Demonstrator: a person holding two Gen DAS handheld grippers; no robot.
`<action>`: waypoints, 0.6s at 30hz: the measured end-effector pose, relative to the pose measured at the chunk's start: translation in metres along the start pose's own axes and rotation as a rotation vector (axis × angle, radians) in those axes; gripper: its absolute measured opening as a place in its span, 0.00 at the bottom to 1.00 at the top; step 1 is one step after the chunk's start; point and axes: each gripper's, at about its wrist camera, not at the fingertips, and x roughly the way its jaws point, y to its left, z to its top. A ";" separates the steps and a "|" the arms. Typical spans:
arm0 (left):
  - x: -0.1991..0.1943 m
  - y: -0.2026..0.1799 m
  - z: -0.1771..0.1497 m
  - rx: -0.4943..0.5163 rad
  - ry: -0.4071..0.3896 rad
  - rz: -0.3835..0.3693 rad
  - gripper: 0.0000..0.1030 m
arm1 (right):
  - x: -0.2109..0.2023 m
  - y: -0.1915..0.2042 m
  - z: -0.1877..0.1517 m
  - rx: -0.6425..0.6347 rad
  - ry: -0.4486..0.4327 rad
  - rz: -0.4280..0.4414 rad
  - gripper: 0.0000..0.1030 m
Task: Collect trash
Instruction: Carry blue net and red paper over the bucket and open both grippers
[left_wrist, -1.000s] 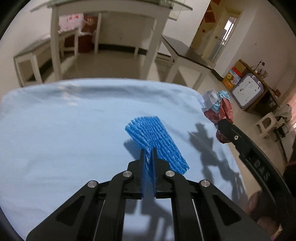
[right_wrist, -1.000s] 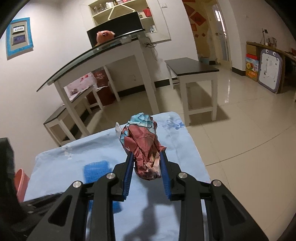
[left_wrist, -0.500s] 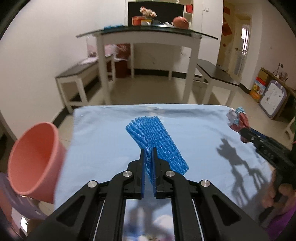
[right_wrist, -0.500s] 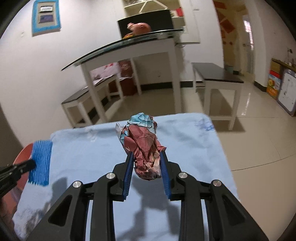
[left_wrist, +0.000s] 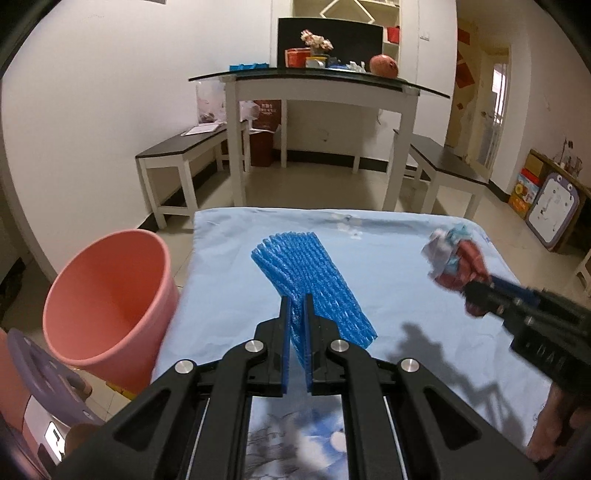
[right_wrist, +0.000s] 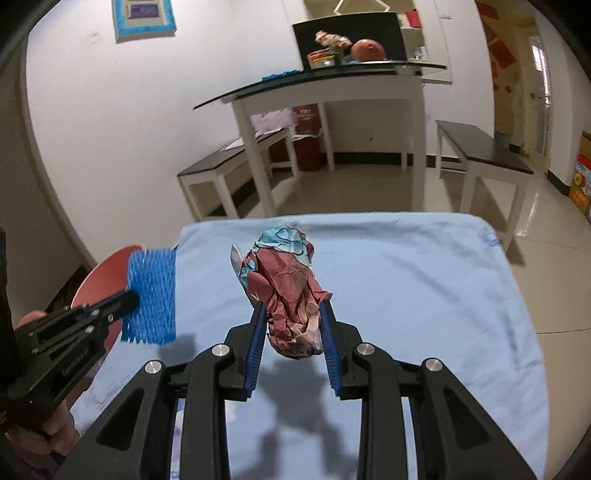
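Note:
My left gripper (left_wrist: 296, 301) is shut on a blue foam net sleeve (left_wrist: 314, 280) and holds it above the light blue cloth (left_wrist: 388, 251), just right of a pink bin (left_wrist: 107, 295). My right gripper (right_wrist: 291, 308) is shut on a crumpled red and blue paper wad (right_wrist: 288, 284), held above the cloth. The left gripper (right_wrist: 127, 301) with the blue sleeve (right_wrist: 151, 295) also shows in the right wrist view, in front of the pink bin (right_wrist: 99, 280). The right gripper (left_wrist: 476, 290) with the wad (left_wrist: 454, 258) shows at the right in the left wrist view.
The pink bin stands on the floor off the cloth's left edge. A white glass-topped table (left_wrist: 317, 85) with two dark benches (left_wrist: 177, 151) stands beyond. A toy board (left_wrist: 550, 210) leans at the far right. A purple disc (left_wrist: 40, 373) is at the lower left.
Both grippers swung left with their loads. The pink bin came into the left wrist view and grew nearer. The blue sleeve now sits over the bin's edge in the right wrist view.

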 end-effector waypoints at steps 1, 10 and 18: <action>-0.002 0.004 -0.003 -0.007 -0.002 0.001 0.05 | 0.003 0.007 -0.002 -0.007 0.009 0.003 0.28; -0.007 0.033 -0.009 -0.061 -0.018 0.010 0.05 | 0.019 0.051 -0.008 -0.067 0.042 0.018 0.28; -0.003 0.055 -0.015 -0.086 -0.017 0.015 0.05 | 0.035 0.082 -0.004 -0.093 0.061 0.062 0.28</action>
